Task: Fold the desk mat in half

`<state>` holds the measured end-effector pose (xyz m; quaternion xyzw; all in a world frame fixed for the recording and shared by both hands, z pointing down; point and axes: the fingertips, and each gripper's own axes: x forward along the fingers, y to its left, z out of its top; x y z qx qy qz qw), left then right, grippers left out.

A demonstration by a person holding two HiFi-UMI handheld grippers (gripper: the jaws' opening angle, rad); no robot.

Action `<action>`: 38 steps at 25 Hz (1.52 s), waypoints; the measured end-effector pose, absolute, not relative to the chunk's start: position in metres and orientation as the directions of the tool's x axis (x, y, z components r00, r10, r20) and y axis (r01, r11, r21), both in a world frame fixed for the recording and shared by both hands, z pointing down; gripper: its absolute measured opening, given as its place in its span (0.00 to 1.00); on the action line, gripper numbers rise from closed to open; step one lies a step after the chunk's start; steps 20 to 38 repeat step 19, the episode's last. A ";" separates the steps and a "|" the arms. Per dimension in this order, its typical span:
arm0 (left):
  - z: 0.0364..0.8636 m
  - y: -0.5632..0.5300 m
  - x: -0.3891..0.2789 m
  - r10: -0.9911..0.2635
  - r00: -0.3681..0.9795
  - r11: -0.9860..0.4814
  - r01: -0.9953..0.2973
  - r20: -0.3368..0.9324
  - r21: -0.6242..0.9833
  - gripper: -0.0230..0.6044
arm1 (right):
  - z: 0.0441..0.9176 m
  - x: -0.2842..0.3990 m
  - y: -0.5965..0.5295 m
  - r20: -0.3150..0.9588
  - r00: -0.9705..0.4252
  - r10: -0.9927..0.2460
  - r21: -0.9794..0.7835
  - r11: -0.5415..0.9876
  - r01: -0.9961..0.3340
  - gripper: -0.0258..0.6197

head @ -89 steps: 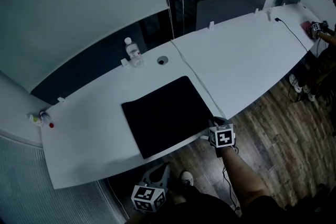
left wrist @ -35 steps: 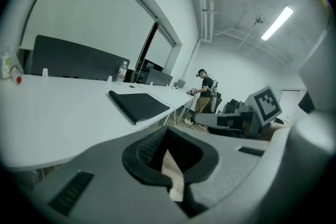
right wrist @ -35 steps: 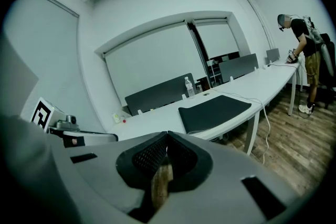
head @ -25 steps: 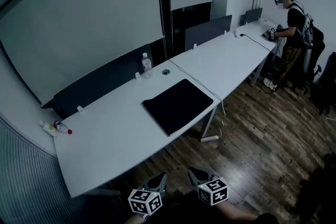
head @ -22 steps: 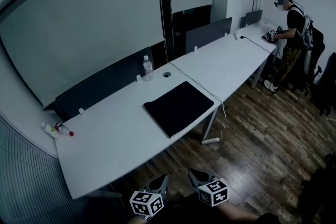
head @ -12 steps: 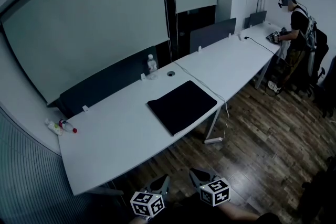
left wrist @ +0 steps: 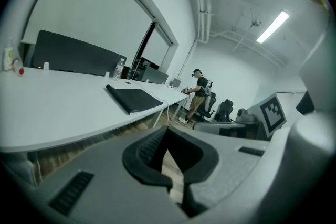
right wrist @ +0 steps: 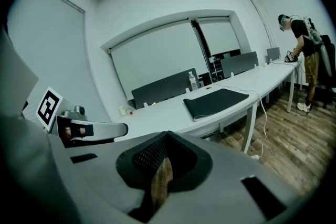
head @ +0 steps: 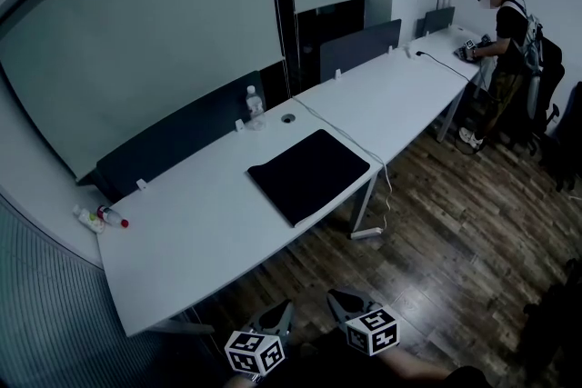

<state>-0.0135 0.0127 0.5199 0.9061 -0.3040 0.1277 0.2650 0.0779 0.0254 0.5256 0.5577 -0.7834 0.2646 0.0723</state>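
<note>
Plainly neither claw is at work: the left gripper [head: 277, 315] and right gripper [head: 341, 300] sit side by side at the bottom edge of the head view, each with its jaws closed together on nothing. The mat [head: 309, 175] lies flat on the desk [head: 200, 232] at frame centre, well apart from both. It is almost straight above the right gripper, which looks a touch nearer. Its long axis seems to run lower left to upper right, along the desk's edge.
</note>
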 end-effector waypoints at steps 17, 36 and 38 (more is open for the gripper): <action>0.527 0.031 0.005 -0.446 0.793 -0.692 -0.600 0.415 0.402 0.05 | 0.536 0.097 0.046 0.433 -0.353 -0.829 -0.357 0.201 -0.912 0.08; 0.527 0.033 0.009 -0.445 0.794 -0.694 -0.598 0.414 0.401 0.05 | 0.536 0.100 0.049 0.435 -0.351 -0.829 -0.358 0.198 -0.912 0.08; 0.527 0.033 0.009 -0.445 0.794 -0.694 -0.598 0.414 0.401 0.05 | 0.536 0.100 0.049 0.435 -0.351 -0.829 -0.358 0.198 -0.912 0.08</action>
